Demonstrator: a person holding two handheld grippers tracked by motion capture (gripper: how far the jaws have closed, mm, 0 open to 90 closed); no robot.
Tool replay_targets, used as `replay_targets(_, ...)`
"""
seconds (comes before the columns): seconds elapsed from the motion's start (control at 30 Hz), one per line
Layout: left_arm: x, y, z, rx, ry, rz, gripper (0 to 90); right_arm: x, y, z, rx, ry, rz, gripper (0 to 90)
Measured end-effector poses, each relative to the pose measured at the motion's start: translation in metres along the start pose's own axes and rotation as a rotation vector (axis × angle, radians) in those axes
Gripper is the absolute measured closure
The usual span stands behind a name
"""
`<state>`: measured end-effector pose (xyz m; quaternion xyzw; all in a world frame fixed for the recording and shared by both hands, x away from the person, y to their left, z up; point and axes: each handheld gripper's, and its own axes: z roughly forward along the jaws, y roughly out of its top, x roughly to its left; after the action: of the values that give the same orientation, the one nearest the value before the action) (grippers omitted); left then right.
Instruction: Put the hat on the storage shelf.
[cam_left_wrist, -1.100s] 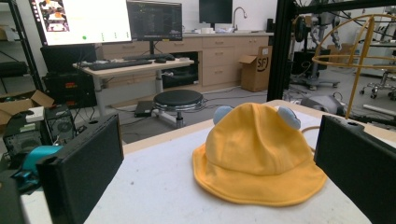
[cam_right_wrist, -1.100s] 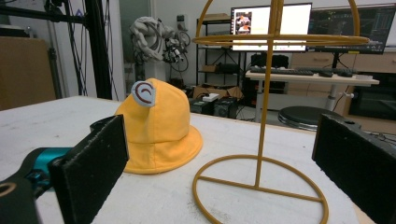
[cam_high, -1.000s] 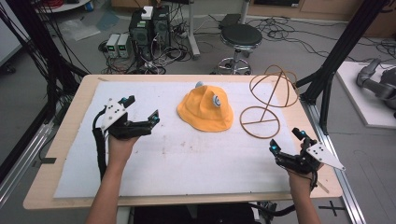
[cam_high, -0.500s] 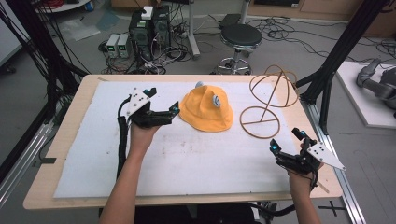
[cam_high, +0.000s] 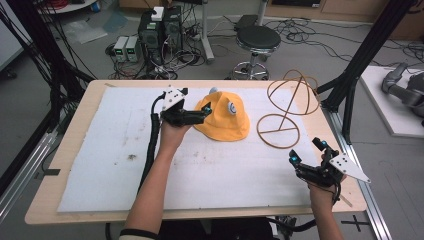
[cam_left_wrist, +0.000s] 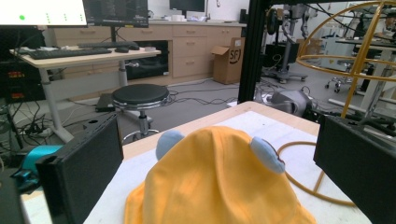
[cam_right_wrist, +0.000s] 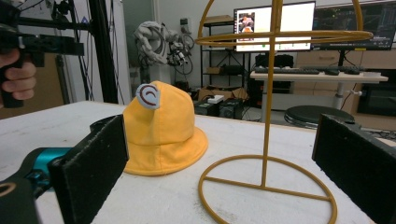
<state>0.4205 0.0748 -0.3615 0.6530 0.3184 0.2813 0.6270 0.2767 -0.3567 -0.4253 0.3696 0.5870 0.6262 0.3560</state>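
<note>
A yellow bucket hat (cam_high: 225, 120) with two small round ears lies on the white mat, back centre. My left gripper (cam_high: 204, 114) hovers at the hat's left side, open, with its fingertips over the brim. In the left gripper view the hat (cam_left_wrist: 215, 186) sits low between the wide-apart jaws, and no contact shows. A golden wire hat stand (cam_high: 285, 112) rises to the right of the hat. My right gripper (cam_high: 306, 151) rests open near the table's front right, pointing at the stand (cam_right_wrist: 271, 116) and the hat (cam_right_wrist: 161, 135); nothing is between its jaws.
The white mat (cam_high: 100, 150) covers most of the wooden table (cam_high: 40, 212). Black frame posts (cam_high: 350, 75) stand at the right edge. A stool (cam_high: 256, 42) and floor electronics (cam_high: 157, 30) lie beyond the far edge.
My left gripper has travelled right and slightly forward across the mat, from the left part of the table to the hat's left side. The right gripper has stayed put.
</note>
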Motion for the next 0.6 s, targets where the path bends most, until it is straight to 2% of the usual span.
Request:
replay_targets(0.1,-0.001,-0.002,0.016,0.012,-0.008,-0.011,1.8,0.0,0.0,0.0,0.001,0.001,0.003,3.3)
replay_targets(0.23,-0.001,-0.006,0.028,0.027,-0.019,-0.021,1.9,0.0,0.0,-0.001,0.002,0.001,0.005,3.3)
replay_targets(0.37,0.0,-0.016,0.04,0.071,-0.025,-0.014,3.7,0.0,-0.001,-0.001,0.004,0.001,0.006,3.3)
replay_targets(0.5,0.002,-0.025,0.05,0.106,-0.019,-0.035,4.5,-0.001,-0.001,-0.001,0.003,0.0,0.003,3.3)
replay_targets(0.53,0.002,-0.027,0.051,0.108,-0.015,-0.04,16.3,-0.001,-0.001,-0.002,0.007,-0.001,0.005,3.3)
replay_targets(0.6,0.001,-0.03,0.056,0.11,0.008,-0.049,22.7,-0.001,-0.002,-0.001,0.006,-0.001,0.006,3.3)
